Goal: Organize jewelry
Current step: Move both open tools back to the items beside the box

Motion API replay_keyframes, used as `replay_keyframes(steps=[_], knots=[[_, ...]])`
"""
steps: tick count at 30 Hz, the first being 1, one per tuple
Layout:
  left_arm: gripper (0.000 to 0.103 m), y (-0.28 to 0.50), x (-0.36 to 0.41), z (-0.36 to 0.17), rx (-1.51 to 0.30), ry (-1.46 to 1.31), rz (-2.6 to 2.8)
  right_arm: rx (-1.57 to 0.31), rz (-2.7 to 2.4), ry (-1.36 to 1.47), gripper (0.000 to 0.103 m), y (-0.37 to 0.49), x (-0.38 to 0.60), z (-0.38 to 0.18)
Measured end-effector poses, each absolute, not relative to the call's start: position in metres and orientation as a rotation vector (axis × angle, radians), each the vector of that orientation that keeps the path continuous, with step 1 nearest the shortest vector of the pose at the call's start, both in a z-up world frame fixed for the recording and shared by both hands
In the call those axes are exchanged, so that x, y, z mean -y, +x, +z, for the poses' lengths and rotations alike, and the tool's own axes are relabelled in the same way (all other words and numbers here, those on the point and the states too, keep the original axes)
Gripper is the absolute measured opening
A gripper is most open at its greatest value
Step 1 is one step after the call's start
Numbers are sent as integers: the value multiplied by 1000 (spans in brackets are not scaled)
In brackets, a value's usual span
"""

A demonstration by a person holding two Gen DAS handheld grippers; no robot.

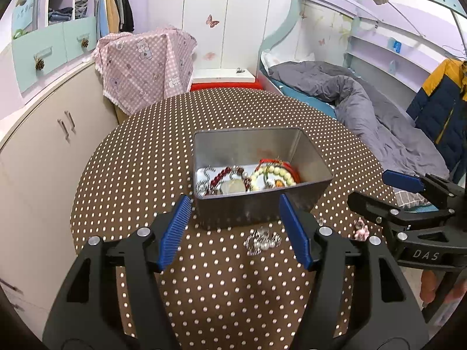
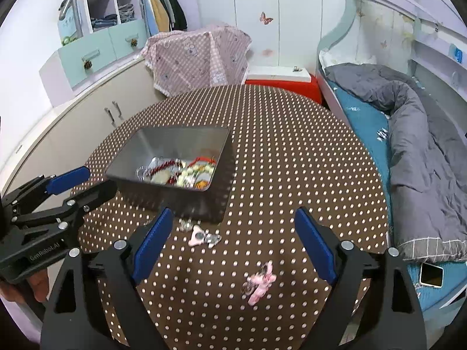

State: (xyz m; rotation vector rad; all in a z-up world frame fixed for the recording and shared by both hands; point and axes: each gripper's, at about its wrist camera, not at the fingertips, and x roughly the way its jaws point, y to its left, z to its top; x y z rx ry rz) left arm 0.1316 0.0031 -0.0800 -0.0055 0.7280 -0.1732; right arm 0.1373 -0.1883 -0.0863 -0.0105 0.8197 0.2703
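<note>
1. The step in hand looks like gathering the last loose pieces into the metal tin [image 1: 256,204], which stands near the middle of the round table [image 1: 131,180] and already holds beaded bracelets [image 1: 271,175] and silver bits.
2. The left gripper [image 1: 235,230] hovers just short of the tin's near wall, jaws spread wide and holding nothing; the pearl cluster [image 1: 262,240] lies on the cloth between its fingers, close to the tin.
3. The right gripper [image 2: 233,243] also has its jaws spread and empty; the pink bow clip [image 2: 259,283] lies between its fingers, and a second pink piece [image 2: 202,237] sits further ahead, just before the tin.
4. To do it well, I would lower straight over one piece, close across its thickest part, lift clear of the rim, then release low inside the tin so nothing bounces out.
5. Small shiny pieces may slip; press lightly against the cloth.
6. The surface is a brown cloth with white dots, smooth and flat.
7. Around it: a bed with a grey duvet [image 2: 423,145], pale cabinets [image 1: 43,160], a pink checked cover [image 1: 146,67] and a phone [image 2: 430,274] on the bed's edge.
</note>
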Motion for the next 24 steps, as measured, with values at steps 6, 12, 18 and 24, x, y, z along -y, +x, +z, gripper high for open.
replay_keyframes(steps=[6,12,18,24], knots=[[67,125,-13,-88,-748,-16,-163,-864,277,-21,82,135,181,-102],[68,124,-19,-97,-772,-19,-153,-889,296,-50,82,135,169,-114],[69,123,-25,-112,-816,-26,-134,-900,314,-94,70,136,153,-127],[69,123,-27,-126,-862,-37,-133,-953,320,-110,42,145,143,-144]])
